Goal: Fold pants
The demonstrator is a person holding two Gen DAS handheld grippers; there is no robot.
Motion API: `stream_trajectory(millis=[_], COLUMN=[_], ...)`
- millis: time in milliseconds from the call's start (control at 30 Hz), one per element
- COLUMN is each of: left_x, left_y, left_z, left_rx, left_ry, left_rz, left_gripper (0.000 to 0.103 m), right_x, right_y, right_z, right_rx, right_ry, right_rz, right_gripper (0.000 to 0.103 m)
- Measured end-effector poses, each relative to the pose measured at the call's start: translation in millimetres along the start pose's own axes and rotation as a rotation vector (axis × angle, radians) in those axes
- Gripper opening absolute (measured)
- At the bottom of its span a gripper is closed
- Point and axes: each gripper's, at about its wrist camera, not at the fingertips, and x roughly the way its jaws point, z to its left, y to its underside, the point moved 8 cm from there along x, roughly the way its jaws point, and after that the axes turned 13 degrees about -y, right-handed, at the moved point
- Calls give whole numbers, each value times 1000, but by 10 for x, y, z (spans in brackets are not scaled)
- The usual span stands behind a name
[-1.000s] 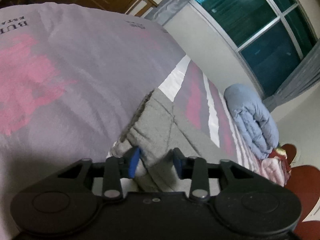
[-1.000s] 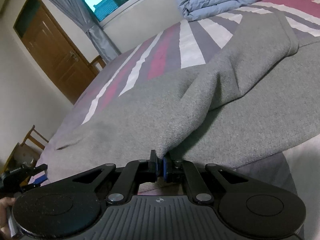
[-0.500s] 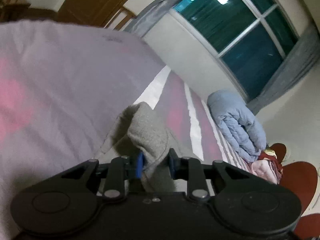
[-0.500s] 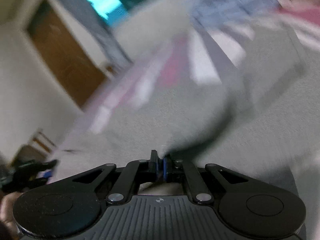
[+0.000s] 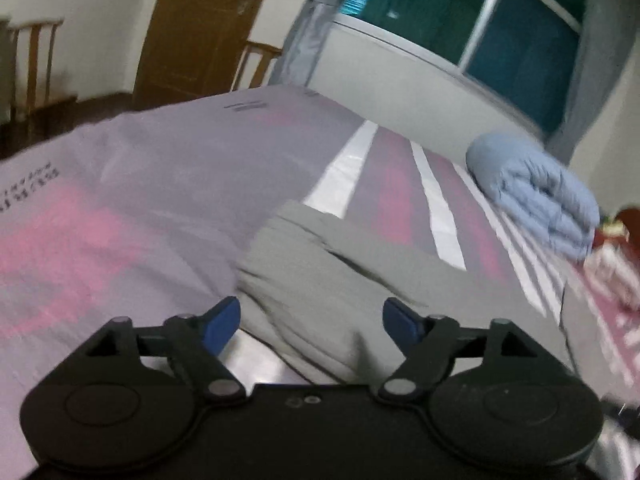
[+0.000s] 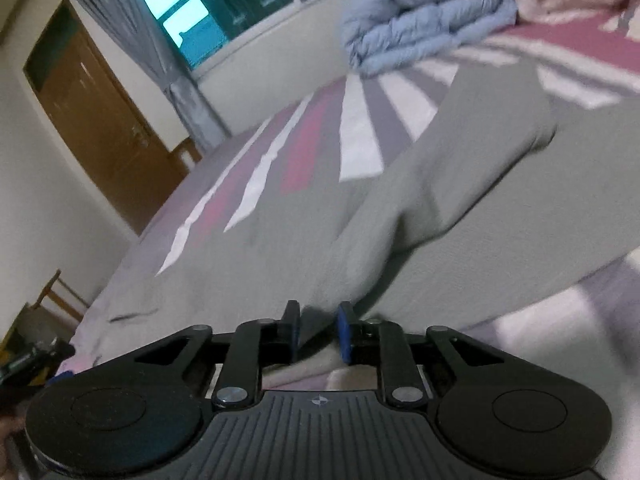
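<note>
pants (image 5: 344, 280), grey, lie across the middle and lower centre of your left view on the striped sheet (image 5: 140, 184), one bunched end near the frame's centre. your left gripper (image 5: 312, 322) sits at the bottom with its blue pads (image 5: 222, 322) spread wide and opening; grey cloth lies between them, but neither pad presses on it.

in your right view the pants (image 6: 460, 200) fill the centre and right, a folded layer running from upper right down toward the bottom centre. your right gripper (image 6: 318, 332) has a narrow gap between its jaws, which are opening; a fold of cloth sits in that gap, and the pads look just clear of it.

a blue quilt (image 6: 420, 24) is piled at the upper right of that view, a brown door (image 6: 100, 128) at the left.
</note>
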Motion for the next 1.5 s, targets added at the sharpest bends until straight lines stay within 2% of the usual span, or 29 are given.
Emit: stream_trajectory(millis=[100,233,333,433,567,600,633,700,767,800,867,900,967,1000,1067,1100,1200,1233,1300,1333,1367,1433,1500], left_x=[-56,11,97,135,155,162,147,146,151,157,163,163,170,164,160,166,168,171,174,174,175,173,177], left_y=[174,490,709,836,855,866,891,912,907,907,905,905,902,906,911,909,909,907,906,906,906,905,903], left_z=[-420,-828,-878,-762,-705,-703,-714,-717,-720,-724,-725,-725,-729,-722,-729,-733,-731,-730,-725,-724,-721,-712,-712], left_rx=[89,163,137,76,58,53,54,55,52,52,53,54,52,52,54,54,54,54,52,52,51,48,45], left_ry=[-49,-110,-127,-109,-76,-73,-73,-71,-68,-67,-62,-60,-57,-57,-59,-60,-59,-58,-57,-57,-55,-52,-52], left_rz=[6,49,67,54,27,21,17,14,14,13,11,9,7,5,2,1,0,0,0,0,-1,-3,-4], left_gripper=[75,77,80,83,87,87,88,89,89,89,89,89,89,90,90,90,90,90,90,90,90,90,90], right_x=[51,269,470,617,558,576,606,729,830,841,785,731,606,546,427,325,-38,-130,-218,-233,-280,-430,-479], right_y=[-181,-427,-472,-340,-246,-248,-249,-210,-172,-150,-121,-116,-74,-29,32,37,40,80,235,286,260,75,-158], right_z=[4,4,-56,-208,-258,-245,-233,-187,-181,-175,-165,-179,-234,-283,-320,-323,-264,-322,-638,-758,-793,-735,-616], right_rx=[-27,-81,-89,-89,-90,-94,-98,-134,-180,-200,-220,-220,-195,-181,-155,-137,-87,-43,106,161,176,96,36], right_ry=[41,88,98,160,157,155,152,176,239,257,284,285,276,265,234,202,99,98,172,142,118,159,123], right_rz=[-8,23,97,201,187,186,193,238,266,267,253,241,237,245,239,200,57,37,50,58,50,-7,-49], right_gripper=[19,19,19,20,22,26,38,55,55,54,45,37,31,18,8,5,5,5,5,1,1,2,3])
